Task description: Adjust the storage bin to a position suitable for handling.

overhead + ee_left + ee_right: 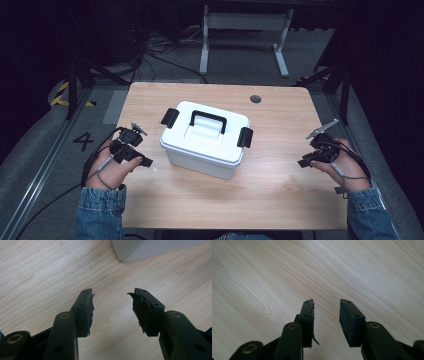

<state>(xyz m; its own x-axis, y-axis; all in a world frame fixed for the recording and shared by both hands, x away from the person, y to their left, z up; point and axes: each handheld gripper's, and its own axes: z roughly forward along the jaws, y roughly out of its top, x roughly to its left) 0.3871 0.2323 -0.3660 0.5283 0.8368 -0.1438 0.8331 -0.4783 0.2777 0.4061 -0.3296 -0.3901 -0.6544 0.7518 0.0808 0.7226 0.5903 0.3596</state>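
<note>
White latched storage box [206,139] sits mid-table, lid on. Left gripper [112,307] and right gripper [326,320] hover either side, jaws apart, holding nothing. Looks like pre-approach; next move probably means reaching those black side latches [245,136].

My left claw [112,307] hangs over the wooden bench [50,272], jaws apart with nothing between them; a white box's corner [150,248] sits ahead, apart.
</note>
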